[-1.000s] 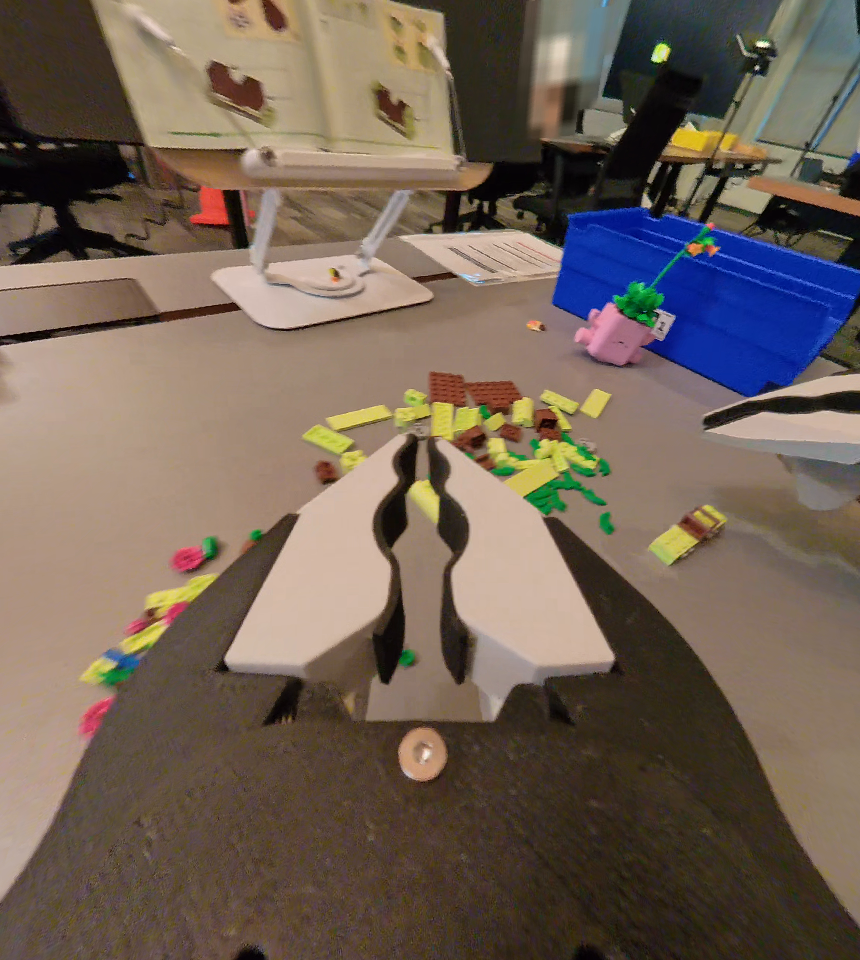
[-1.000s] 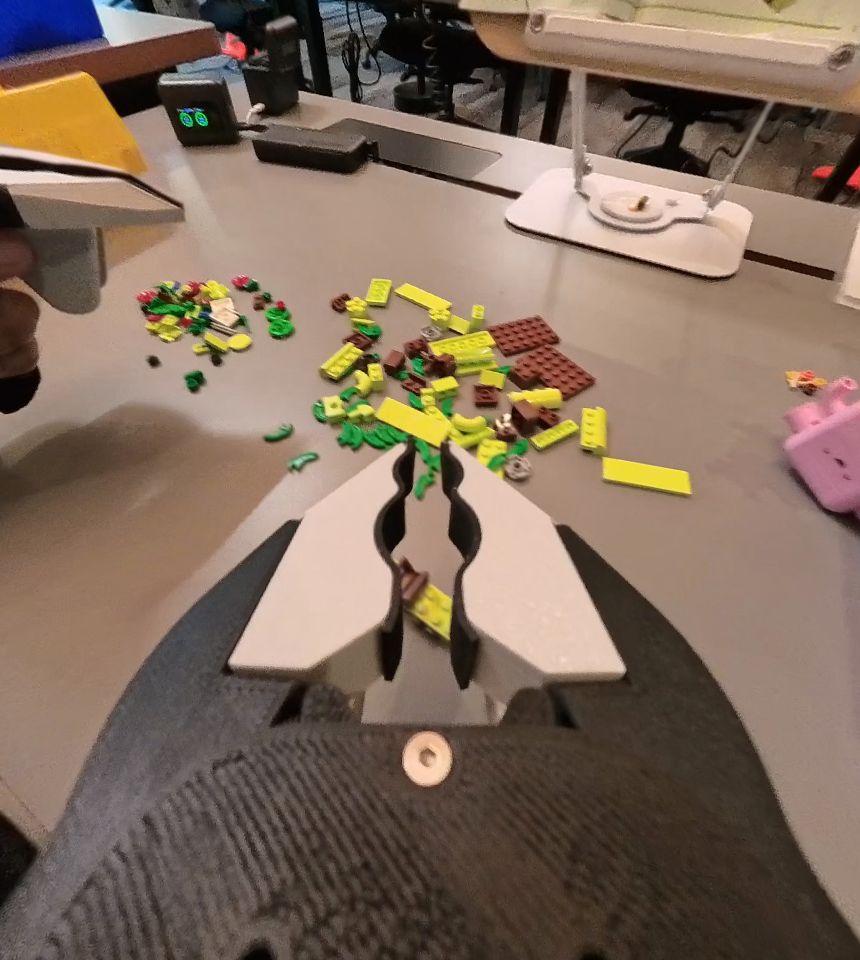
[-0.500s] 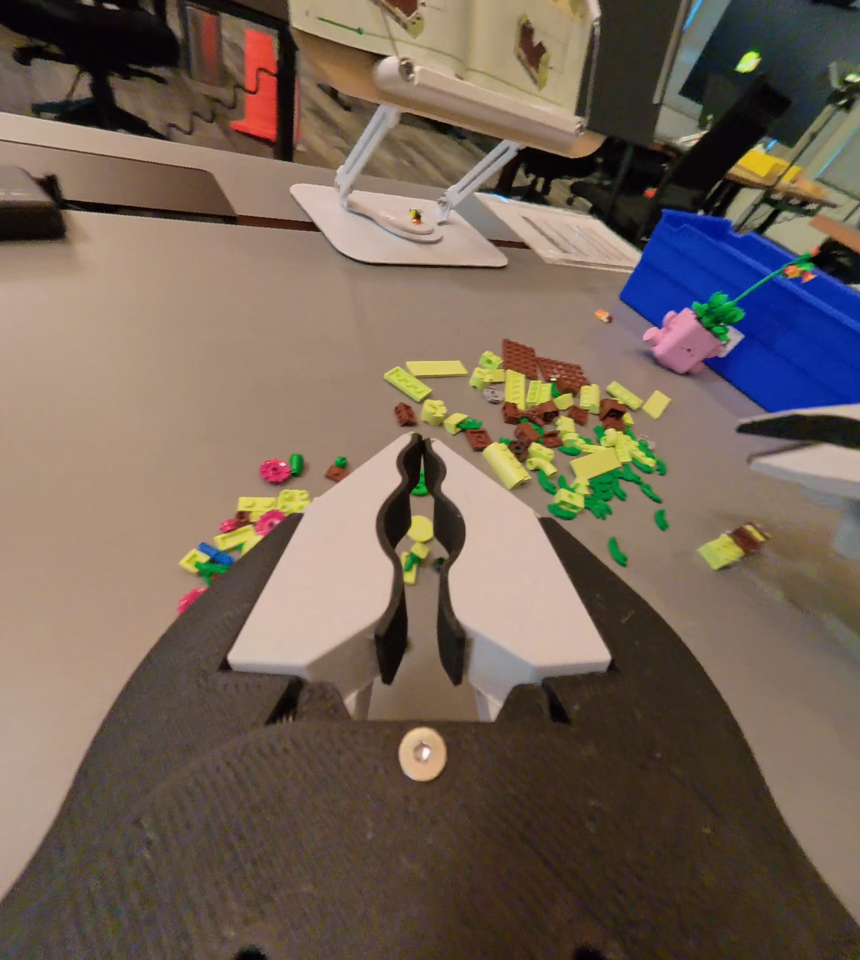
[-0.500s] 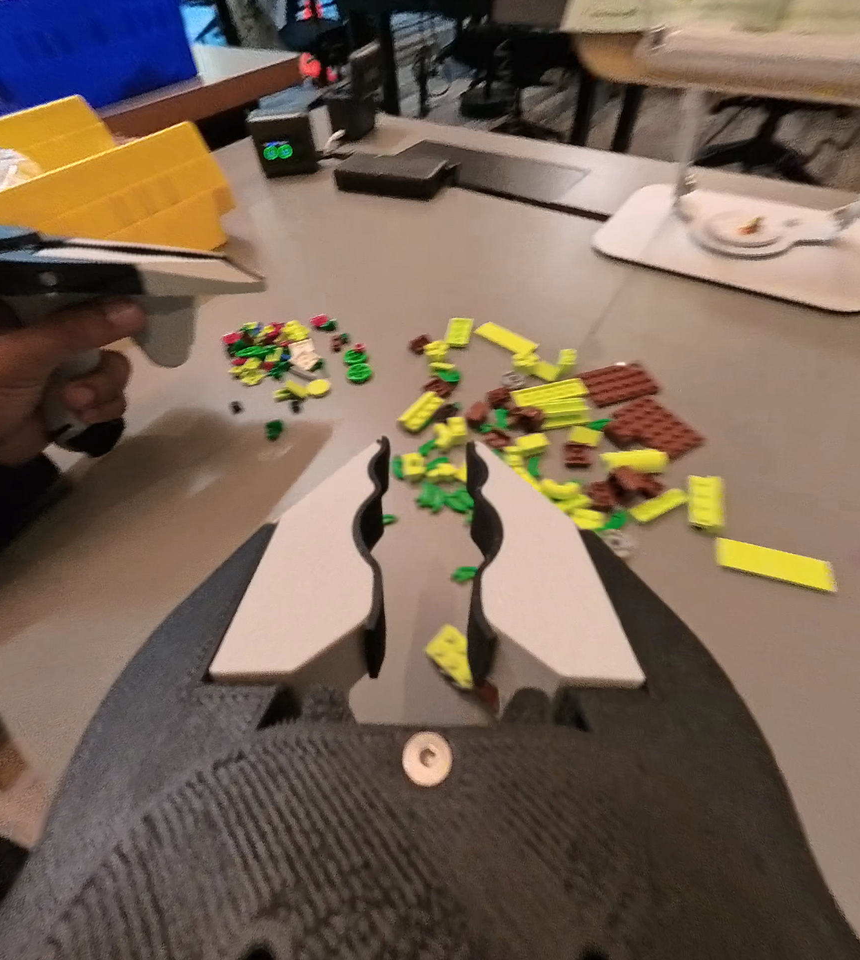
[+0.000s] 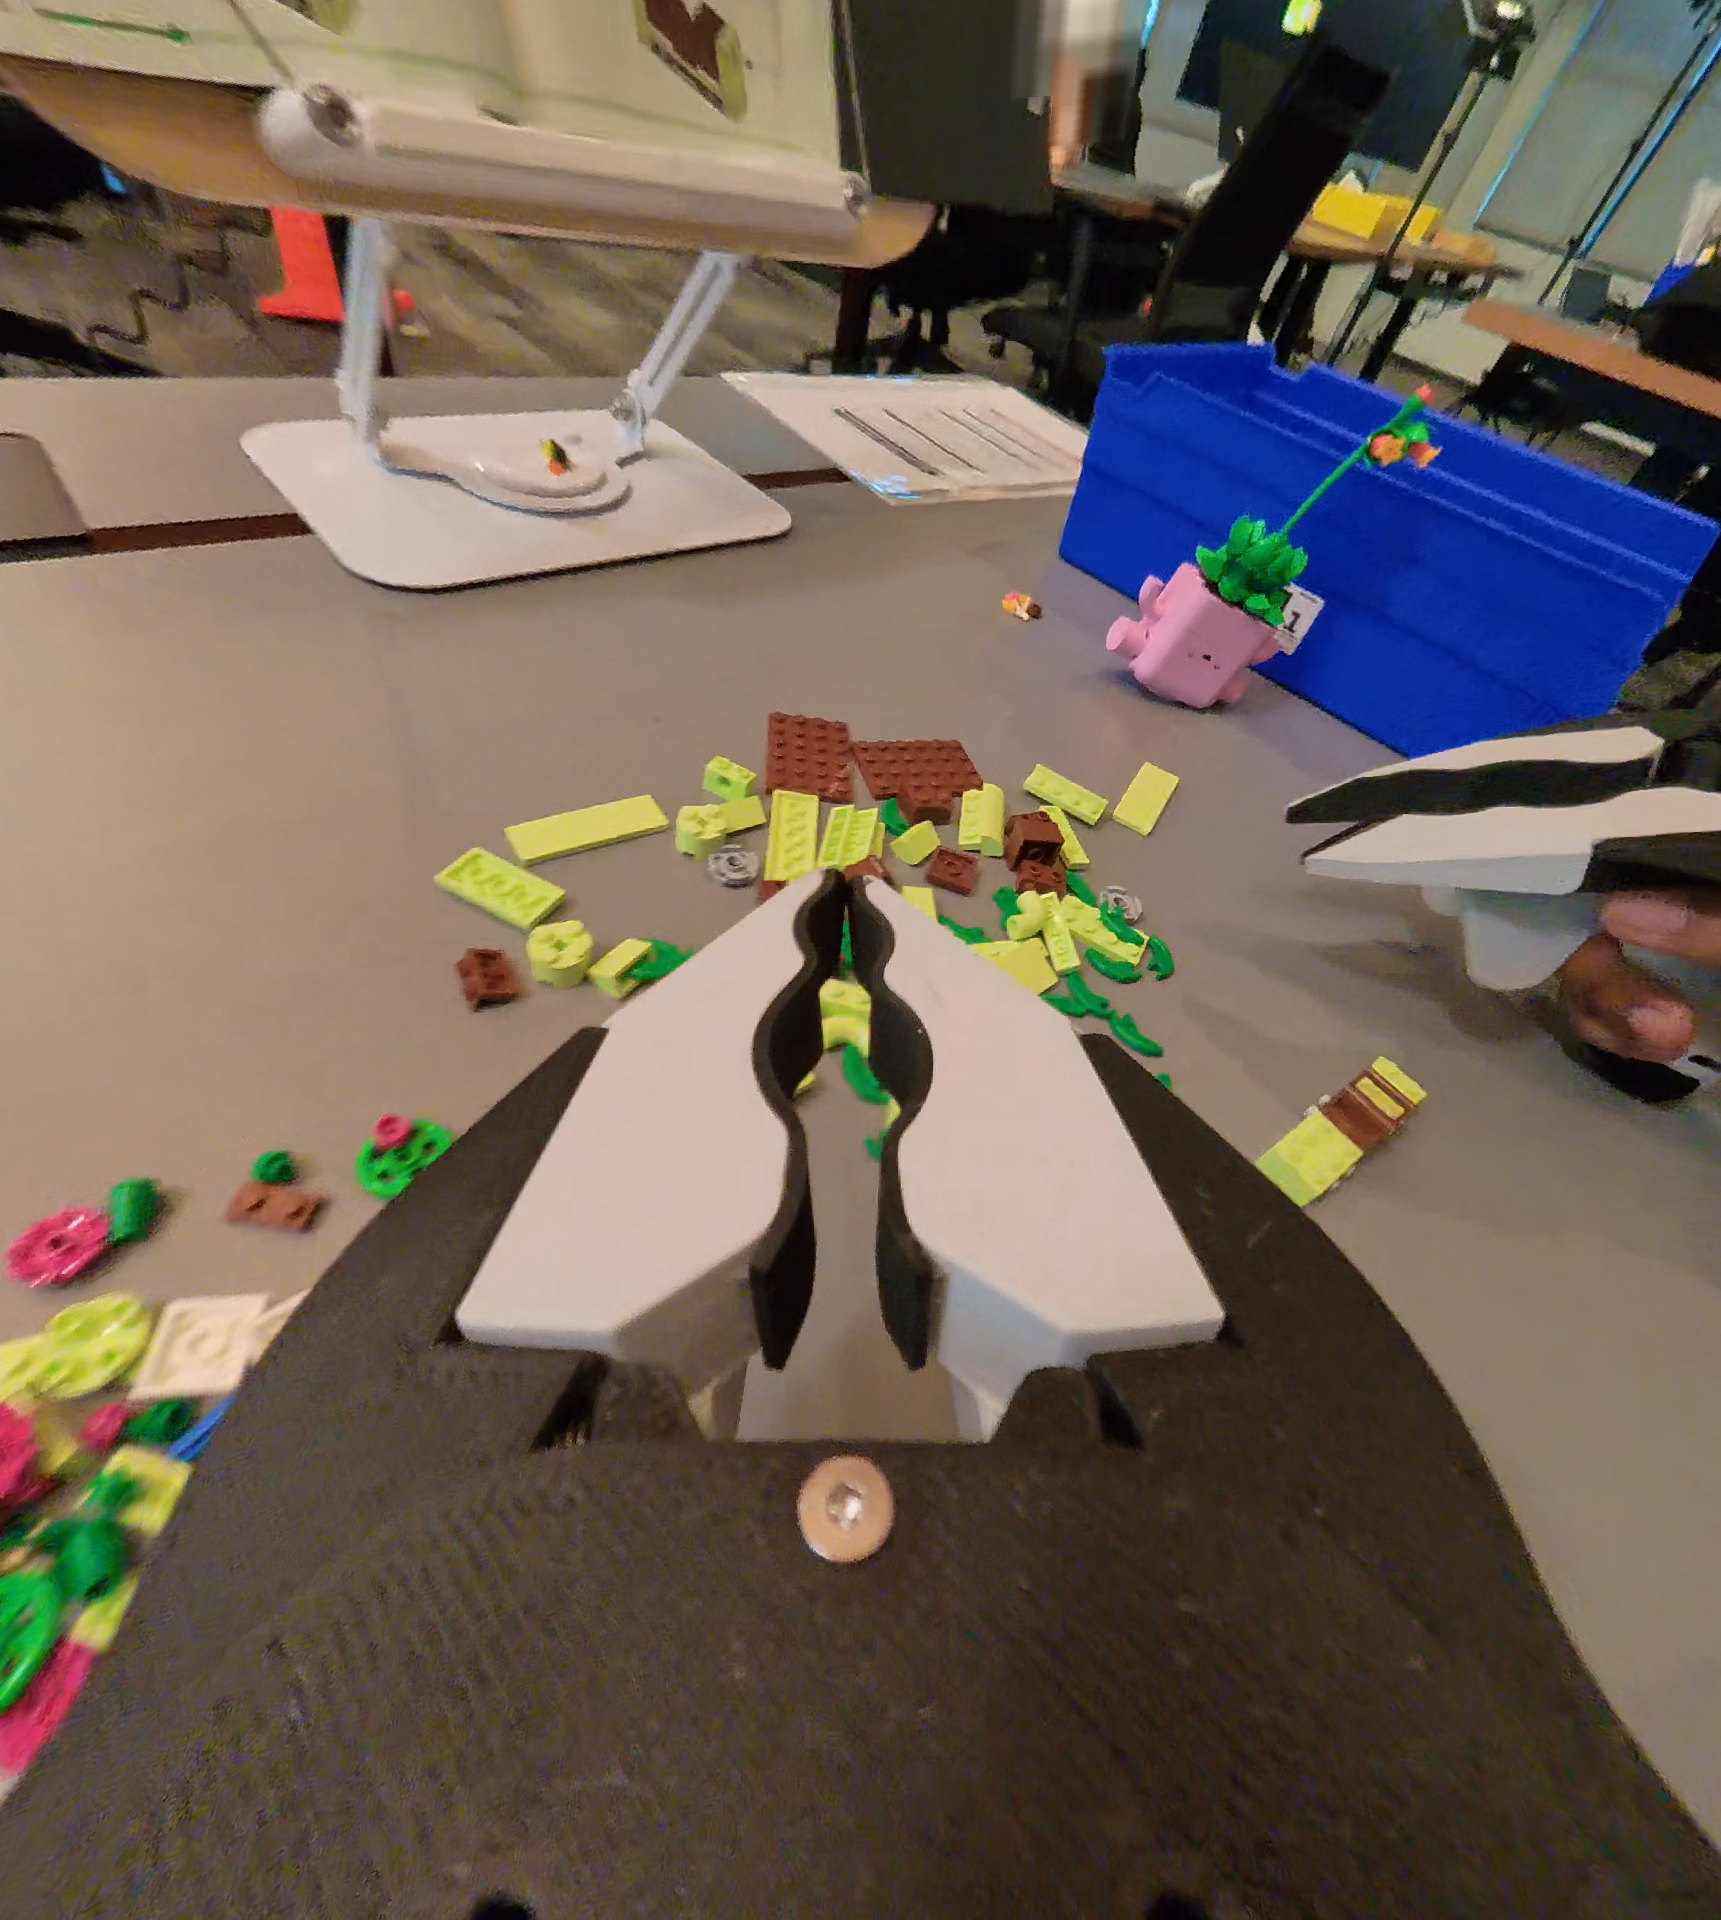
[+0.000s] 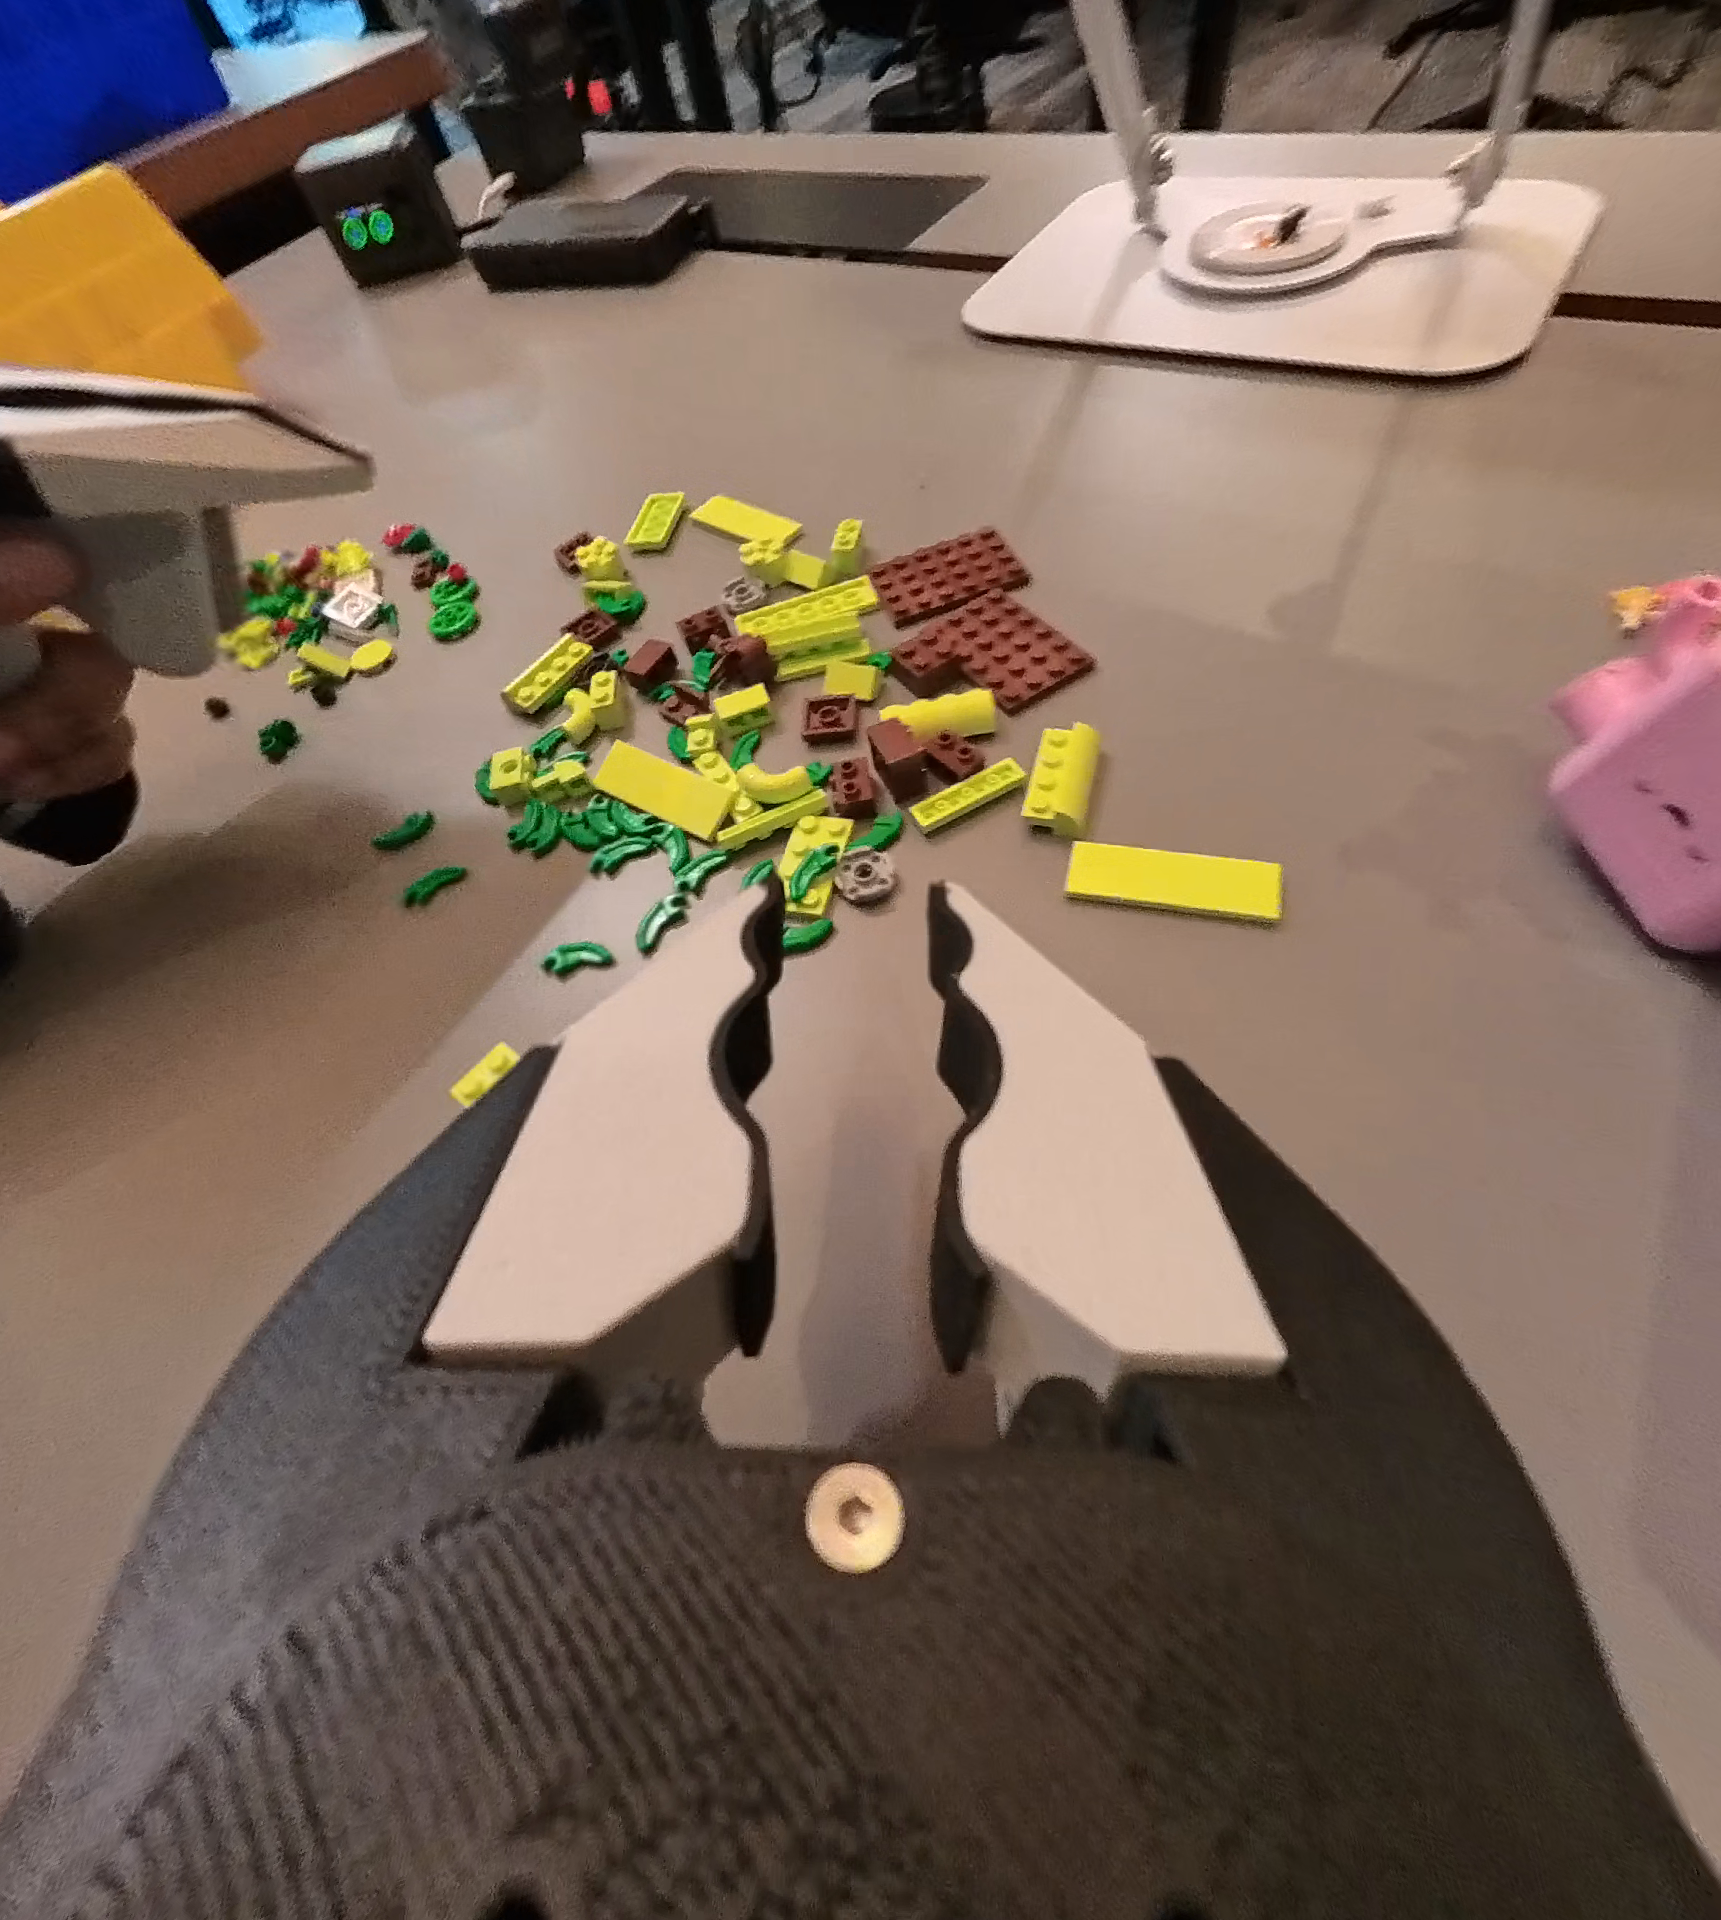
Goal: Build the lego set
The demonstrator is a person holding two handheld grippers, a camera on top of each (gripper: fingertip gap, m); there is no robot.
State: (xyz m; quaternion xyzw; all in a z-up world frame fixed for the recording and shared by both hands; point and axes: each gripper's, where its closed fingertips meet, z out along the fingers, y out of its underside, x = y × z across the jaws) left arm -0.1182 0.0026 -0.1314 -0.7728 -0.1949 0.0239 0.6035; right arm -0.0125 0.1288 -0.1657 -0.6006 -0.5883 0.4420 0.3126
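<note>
My left gripper [image 5: 843,883] hangs above the grey table [image 5: 212,779] with its fingertips drawn together and nothing pinched between them; the tips sit over the near edge of the main pile of lego pieces [image 5: 897,831]. My right gripper [image 6: 851,902] has its fingers spread apart, bare table showing in the gap, and it holds nothing. Its tips point at the same pile [image 6: 783,707], just short of a grey round piece [image 6: 866,876] and a flat yellow-green tile [image 6: 1173,881].

The pile lies toward the middle of the table: lime plates, brown bricks, green leaf pieces, and 2 brown studded plates [image 6: 981,613] at its far side. A second, smaller heap [image 5: 25,1455] of pink, green and lime parts lies toward the table's left edge. A small lime-and-brown assembly [image 5: 1344,1127] rests alone on the table, near my right gripper in the left wrist view.

Toward the right edge stands a finished pink pot model [image 5: 1199,639] with green leaves, tilted against a blue bin [image 5: 1458,582]. At the far edge, a white stand [image 5: 513,499] carries the open instruction booklet [image 5: 399,52].
</note>
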